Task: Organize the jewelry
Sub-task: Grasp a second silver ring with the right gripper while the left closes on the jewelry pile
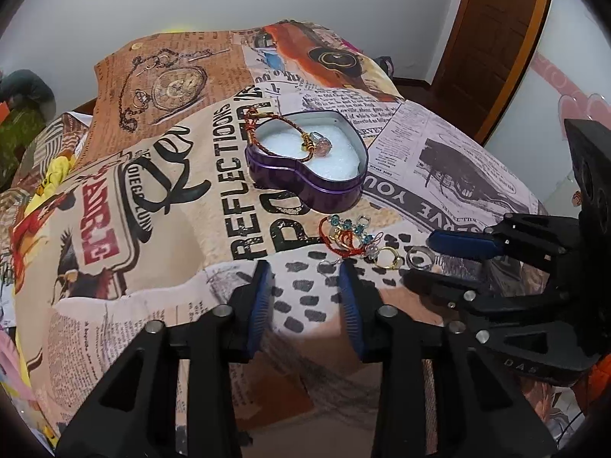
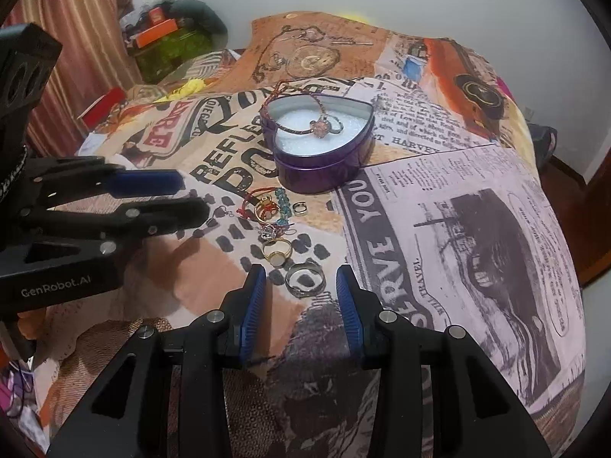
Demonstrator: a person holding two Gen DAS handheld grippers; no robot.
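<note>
Though lidless, purple heart tin (image 2: 324, 160)

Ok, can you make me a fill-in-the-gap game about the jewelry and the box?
1. The purple tin is shaped like a ____.
2. Inside the tin lies a bracelet on ____ padding.
3. The silver ring lies just ahead of the right tongs, on the ____.
4. Neither pair of tongs, right or left, holds ____.

Missing words: heart; white; cloth; anything

My left gripper (image 1: 305, 271) and right gripper (image 2: 299, 276), black angular frames, ribbed blue pads, round silver screws, white "GenRobot.AI" lettering on my left one's side
</note>
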